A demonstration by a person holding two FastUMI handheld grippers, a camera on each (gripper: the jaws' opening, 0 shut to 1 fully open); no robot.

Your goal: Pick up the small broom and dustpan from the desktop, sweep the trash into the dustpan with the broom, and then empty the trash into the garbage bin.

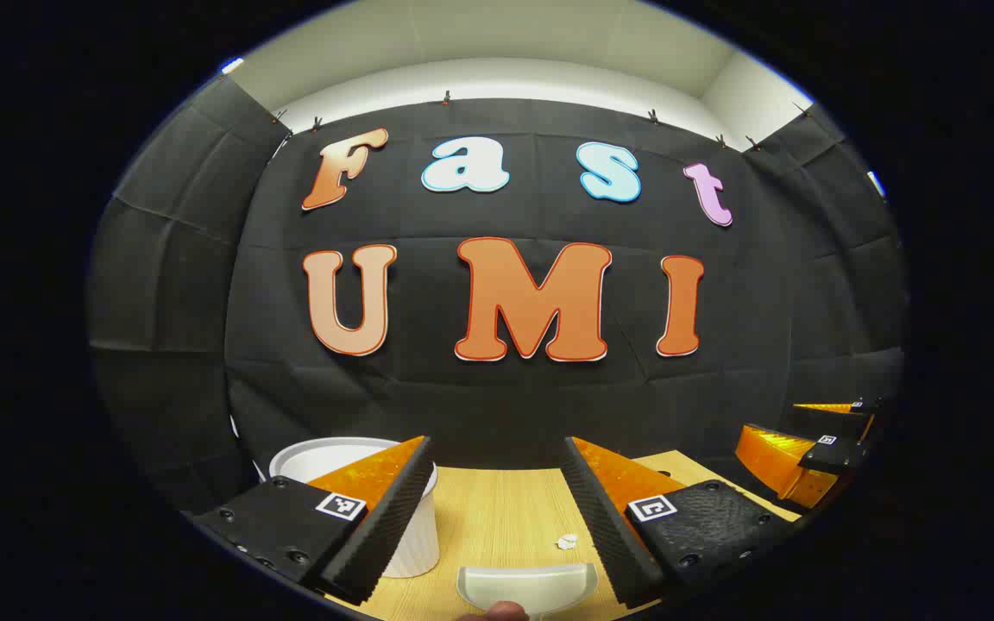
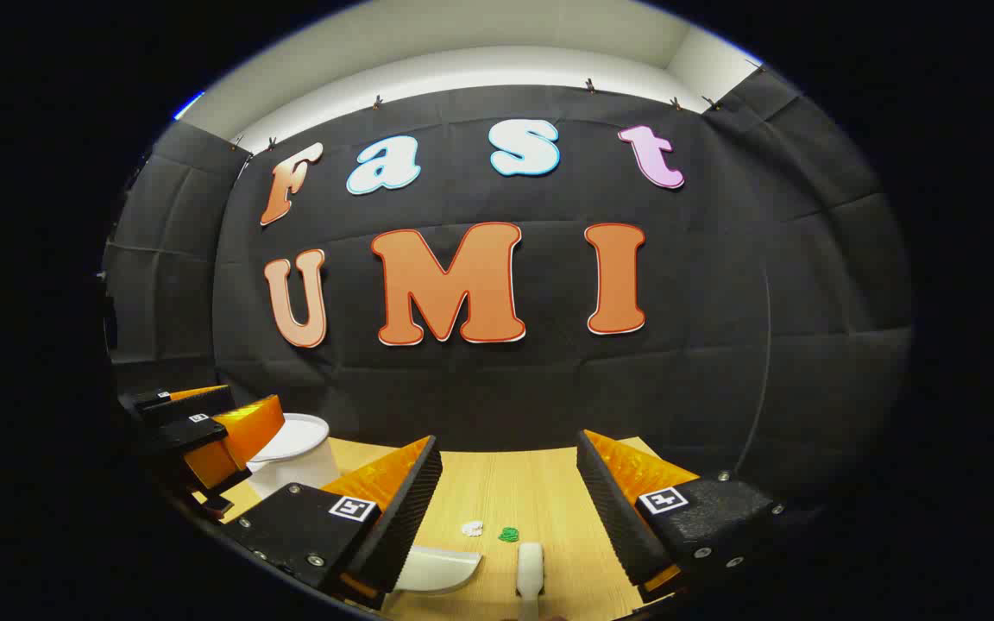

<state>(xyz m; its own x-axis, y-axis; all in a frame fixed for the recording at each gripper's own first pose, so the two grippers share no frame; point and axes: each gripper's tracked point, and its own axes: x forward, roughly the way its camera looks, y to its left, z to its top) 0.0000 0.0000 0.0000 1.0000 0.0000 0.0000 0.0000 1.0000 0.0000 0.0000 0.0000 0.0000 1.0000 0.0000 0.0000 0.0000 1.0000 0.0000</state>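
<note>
Dustpan (image 1: 525,588) lies flat on the wooden table (image 1: 497,509) just ahead of the left tool (image 1: 497,509), low in the left gripper view, its pale scoop seen between the two fingers, which stand spread wide with nothing between them. Something rounded touches the dustpan's near edge at the very bottom of that view; what it is I cannot tell. A small white scrap of trash (image 1: 566,542) lies on the table just beyond the dustpan, close to one finger. Farther out to one side stands the white ribbed garbage bin (image 1: 415,539), upright, partly hidden behind the other finger. At the far edge of the same view the right tool (image 1: 808,457) hangs above the table.

In the right gripper view the right tool (image 2: 506,509) is likewise spread wide, holding nothing. Between its fingers the small broom (image 2: 530,567) lies on the table (image 2: 531,492), a pale upright shape low in the view. The dustpan (image 2: 432,569) shows beside it, partly behind one finger. Just beyond them lie the white scrap (image 2: 472,528) and a green scrap (image 2: 508,535), side by side and apart from the broom. The garbage bin (image 2: 294,453) stands farther off, with the left tool (image 2: 204,431) in front of it.
</note>
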